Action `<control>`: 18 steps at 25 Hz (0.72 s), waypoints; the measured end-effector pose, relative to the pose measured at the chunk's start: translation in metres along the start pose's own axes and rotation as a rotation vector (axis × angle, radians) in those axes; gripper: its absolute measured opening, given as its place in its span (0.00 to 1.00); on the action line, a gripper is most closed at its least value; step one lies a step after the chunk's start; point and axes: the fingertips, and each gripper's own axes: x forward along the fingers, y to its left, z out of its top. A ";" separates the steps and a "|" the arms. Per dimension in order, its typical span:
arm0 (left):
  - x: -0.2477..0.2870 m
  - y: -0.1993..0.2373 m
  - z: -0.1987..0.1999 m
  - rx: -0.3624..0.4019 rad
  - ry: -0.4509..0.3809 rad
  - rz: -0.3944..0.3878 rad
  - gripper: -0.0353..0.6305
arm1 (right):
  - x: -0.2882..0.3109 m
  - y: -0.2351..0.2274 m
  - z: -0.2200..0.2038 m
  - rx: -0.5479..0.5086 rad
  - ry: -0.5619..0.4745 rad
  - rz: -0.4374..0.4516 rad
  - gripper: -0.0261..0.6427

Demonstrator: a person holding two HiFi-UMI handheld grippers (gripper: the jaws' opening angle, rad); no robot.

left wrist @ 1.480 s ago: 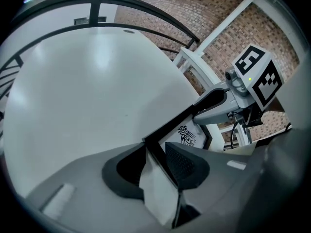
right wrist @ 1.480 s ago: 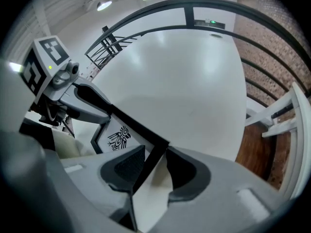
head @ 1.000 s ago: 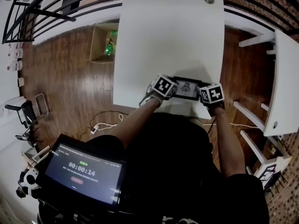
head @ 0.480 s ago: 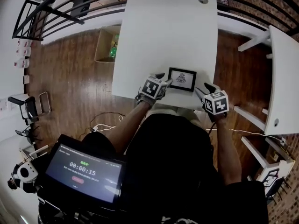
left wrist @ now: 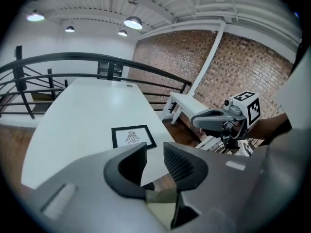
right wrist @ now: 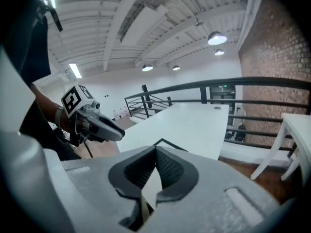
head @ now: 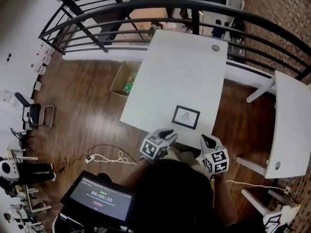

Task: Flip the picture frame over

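Note:
The black picture frame [head: 185, 117] lies flat near the front edge of the white table [head: 180, 67], its drawing facing up. It also shows in the left gripper view [left wrist: 132, 137], and one corner of it [right wrist: 168, 144] peeks above the jaws in the right gripper view. Both grippers hang off the table's front edge, apart from the frame. My left gripper [head: 166, 134] [left wrist: 154, 152] has a gap between its jaws; they are closing with nothing between them. My right gripper [head: 206, 140] [right wrist: 155, 150] is shut and empty, its tips touching.
A black railing [head: 194, 6] curves round the far side of the table. An open cardboard box [head: 124, 84] and a white cable [head: 104, 157] lie on the wooden floor at the left. A second white table [head: 291, 125] stands at the right. A timer screen [head: 97, 195] sits below.
Both grippers let go of the frame's two ends and drew back toward the person, rising off the table. The frame stayed flat, drawing up. The right jaws closed.

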 end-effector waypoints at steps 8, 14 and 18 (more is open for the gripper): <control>-0.060 -0.072 -0.001 0.030 -0.173 -0.043 0.08 | -0.065 0.054 0.017 -0.084 -0.121 -0.023 0.03; -0.106 -0.119 -0.015 -0.008 -0.324 -0.058 0.08 | -0.114 0.102 0.007 -0.101 -0.164 -0.023 0.03; -0.140 -0.162 -0.026 -0.032 -0.409 -0.072 0.08 | -0.161 0.141 0.001 -0.124 -0.188 -0.027 0.03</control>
